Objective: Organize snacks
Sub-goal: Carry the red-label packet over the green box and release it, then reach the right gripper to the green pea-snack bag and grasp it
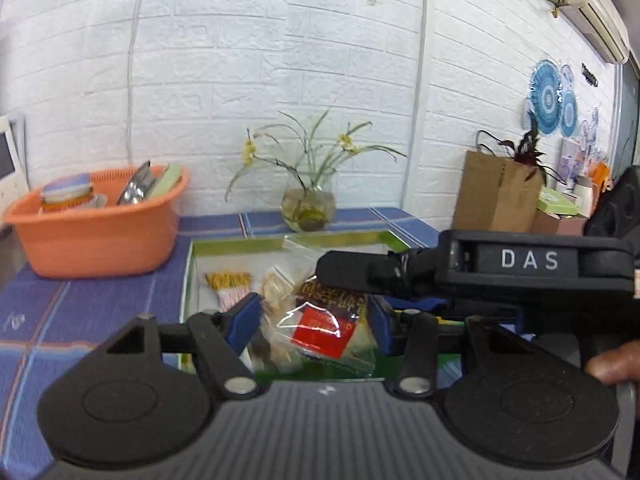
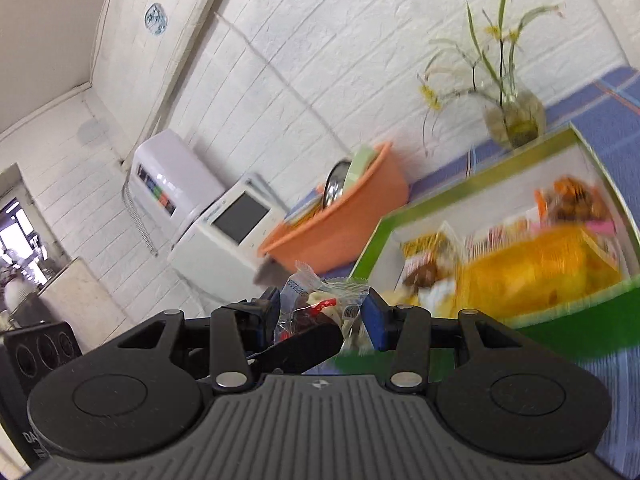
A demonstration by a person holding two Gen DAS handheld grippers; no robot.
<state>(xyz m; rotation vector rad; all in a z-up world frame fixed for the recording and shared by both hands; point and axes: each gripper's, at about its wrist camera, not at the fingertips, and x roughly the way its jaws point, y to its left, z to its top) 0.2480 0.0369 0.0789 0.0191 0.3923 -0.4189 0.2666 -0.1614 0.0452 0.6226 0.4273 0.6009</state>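
The left tool (image 1: pixel 314 322) pinches a clear snack bag (image 1: pixel 320 320) between its two blue pads, which press on the bag's sides. The bag is a crinkled see-through pouch with pale biscuit-like pieces inside, a red label on its front and brown printed lettering above that. It hangs above the near edge of a green-rimmed box (image 1: pixel 240 242) with a white floor that sits on the blue checked worktop (image 1: pixel 80 304); a small yellow-and-pink packet (image 1: pixel 228 286) lies inside the box toward its far left corner. The right tool (image 2: pixel 322 314) also grips the same bag (image 2: pixel 320 300) from the other side, its pads touching the crumpled wrapper, whose serrated clear end sticks up between them. In the left view one dark finger of that right tool (image 1: pixel 344 270) reaches across just above the bag. An orange basin (image 1: pixel 96 232) stands near the worktop's far left corner, beside a glass vase (image 1: pixel 308 208) at the far edge.
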